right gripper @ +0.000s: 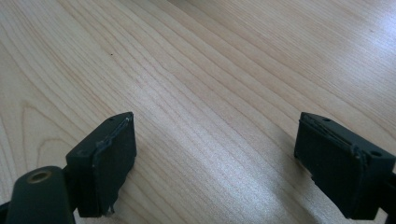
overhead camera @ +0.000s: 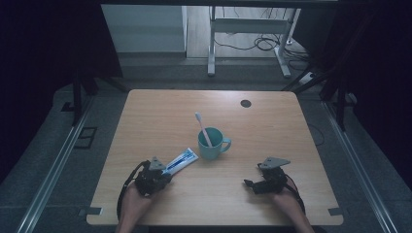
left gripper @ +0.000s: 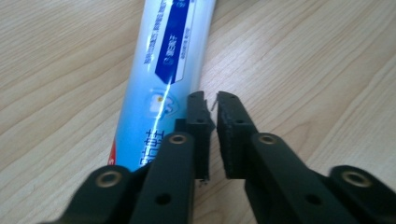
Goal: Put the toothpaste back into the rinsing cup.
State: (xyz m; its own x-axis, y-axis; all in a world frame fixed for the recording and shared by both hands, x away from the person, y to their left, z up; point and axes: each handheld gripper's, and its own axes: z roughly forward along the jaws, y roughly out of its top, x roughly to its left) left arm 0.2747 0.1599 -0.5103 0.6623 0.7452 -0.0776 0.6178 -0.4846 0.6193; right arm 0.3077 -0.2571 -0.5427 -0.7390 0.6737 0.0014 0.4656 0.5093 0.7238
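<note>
Toothpaste tube [left gripper: 161,79] lies flat on our wooden surface [overhead camera: 272,131], angled toward the teal mug [overhead camera: 212,143] that holds a toothbrush [overhead camera: 203,128] upright. Our left tongs [left gripper: 211,100] sit just beside the tube's lower end, jaws parted only by a narrow gap, nothing pinched between them; we judge the tube set down there. Our right tongs [right gripper: 212,140] rest spread wide over bare wood, well apart, idle.

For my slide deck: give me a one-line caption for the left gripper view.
Left gripper, jaws nearly closed with nothing between them, beside a blue-and-white toothpaste tube lying on the wooden table.
</note>
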